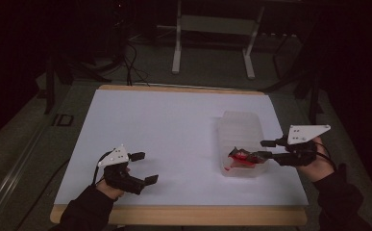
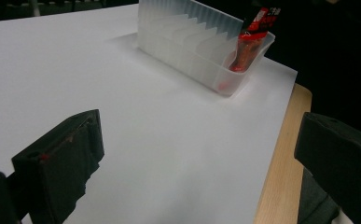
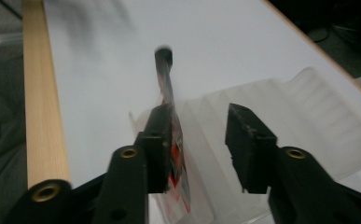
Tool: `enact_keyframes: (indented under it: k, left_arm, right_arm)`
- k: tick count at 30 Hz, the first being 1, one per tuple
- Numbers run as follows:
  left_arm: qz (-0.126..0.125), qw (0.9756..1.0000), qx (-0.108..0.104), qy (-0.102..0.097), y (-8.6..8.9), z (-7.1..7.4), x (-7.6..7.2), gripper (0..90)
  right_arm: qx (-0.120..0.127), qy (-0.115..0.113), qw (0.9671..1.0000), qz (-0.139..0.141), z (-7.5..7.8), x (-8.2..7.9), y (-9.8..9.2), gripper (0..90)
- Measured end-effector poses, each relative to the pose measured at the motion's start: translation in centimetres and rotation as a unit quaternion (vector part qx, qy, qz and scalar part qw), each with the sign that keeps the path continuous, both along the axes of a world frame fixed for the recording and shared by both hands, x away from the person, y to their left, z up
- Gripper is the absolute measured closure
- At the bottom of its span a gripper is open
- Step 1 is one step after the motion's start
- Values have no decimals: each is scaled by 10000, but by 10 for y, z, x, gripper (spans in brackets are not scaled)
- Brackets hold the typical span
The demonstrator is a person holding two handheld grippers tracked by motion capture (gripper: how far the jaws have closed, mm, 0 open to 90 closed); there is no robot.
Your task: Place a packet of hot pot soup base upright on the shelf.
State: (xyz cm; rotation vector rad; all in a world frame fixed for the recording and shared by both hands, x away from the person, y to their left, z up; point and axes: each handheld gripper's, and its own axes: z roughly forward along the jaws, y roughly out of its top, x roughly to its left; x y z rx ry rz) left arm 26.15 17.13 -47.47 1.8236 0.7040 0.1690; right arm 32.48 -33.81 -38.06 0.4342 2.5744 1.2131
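The right gripper [image 3: 199, 144] has its black, blocky fingers [image 3: 246, 147] parted, and no earlier view backs any more than that: the flat red and black packet [image 3: 173, 140], glossy and thin, lies edge-on against the inner face of one finger, with a clear gap to the other. The packet stands upright in the nearest slot of a frosted, translucent plastic organiser [image 2: 187, 46] with ribbed dividers. It sits on a smooth white sheet over the wood-edged table [image 1: 179, 215]. Well apart, the left gripper [image 1: 141, 168] hovers with fingers spread wide, holding nothing
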Motion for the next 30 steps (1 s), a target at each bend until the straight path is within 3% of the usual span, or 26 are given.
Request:
enact_keyframes:
  k: [5, 13, 21, 27, 30]
  left_arm:
    - [7, 10000, 6, -16, 0, 1, -1, 14]
    - [1, 10000, 27, -23, 0, 0, -2, 14]
    - [9, 10000, 38, -49, 2, 0, -3, 14]
    - [10, 10000, 24, -60, 2, 1, -3, 14]
    - [-6, 10000, 20, -68, 2, 0, -3, 14]
  right_arm:
    - [98, -239, 9996, -91, 13, -6, 8, 388]
    - [386, -285, 9986, -200, 23, -20, 33, 140]
    - [754, -193, 9969, -93, 19, -31, 53, 128]
    - [1014, -303, 9944, 29, 12, -43, 68, 133]
    - [1112, -178, 9936, 89, 5, -48, 76, 135]
